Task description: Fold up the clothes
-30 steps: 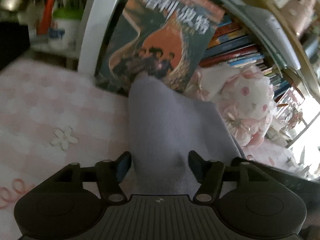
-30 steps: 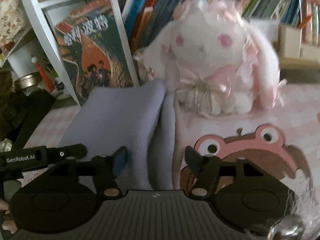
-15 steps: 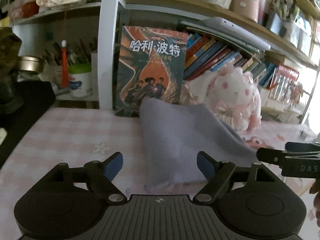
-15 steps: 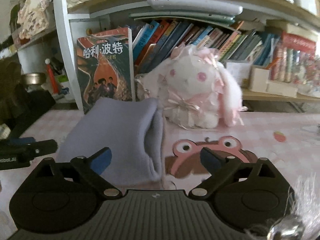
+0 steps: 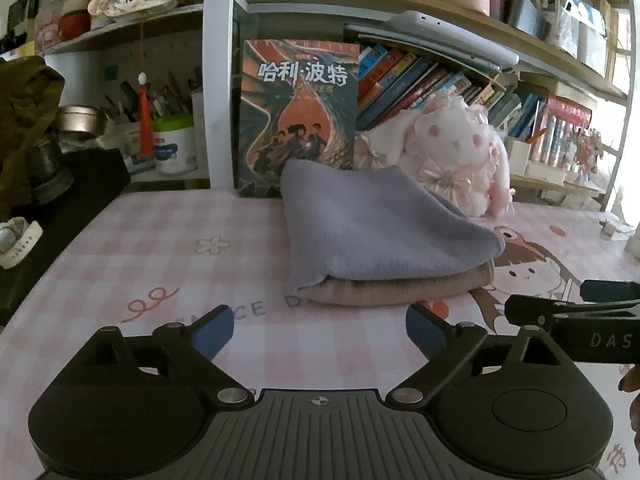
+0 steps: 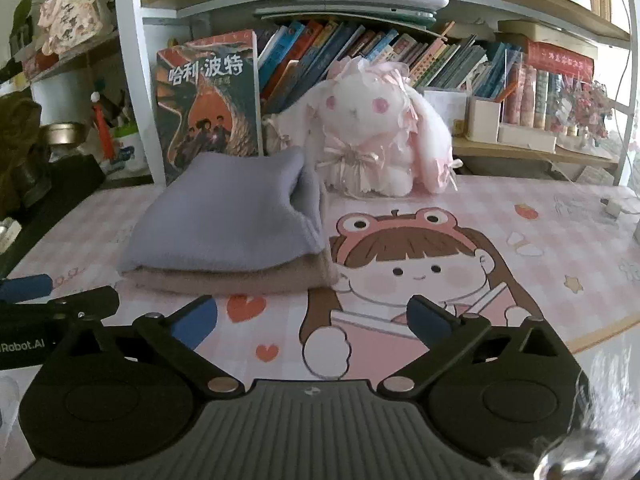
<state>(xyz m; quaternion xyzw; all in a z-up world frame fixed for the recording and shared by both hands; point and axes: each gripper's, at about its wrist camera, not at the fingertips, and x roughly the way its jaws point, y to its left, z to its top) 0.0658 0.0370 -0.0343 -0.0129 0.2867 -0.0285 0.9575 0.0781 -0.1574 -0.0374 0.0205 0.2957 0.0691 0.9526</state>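
Note:
A folded lavender garment (image 5: 384,224) (image 6: 232,220) lies on top of a folded beige garment (image 5: 396,286) (image 6: 236,278) on the pink checked desk mat (image 5: 168,256) (image 6: 540,240). My left gripper (image 5: 318,330) hangs short of the stack's near edge, its jaws opening wide with nothing between them. My right gripper (image 6: 314,318) is also back from the stack, over the cartoon girl print, its jaws opening and empty. Each gripper's tip shows at the edge of the other's view.
A tall book (image 5: 298,116) (image 6: 208,108) and a white and pink plush rabbit (image 5: 452,148) (image 6: 372,136) stand right behind the stack. Bookshelves (image 6: 400,60) fill the back. A black box with dark objects (image 5: 60,200) sits at the left edge. A white plug (image 6: 612,206) lies far right.
Both grippers let go of the lavender garment, opened wide and drew back from it. The garment now rests folded on the beige one.

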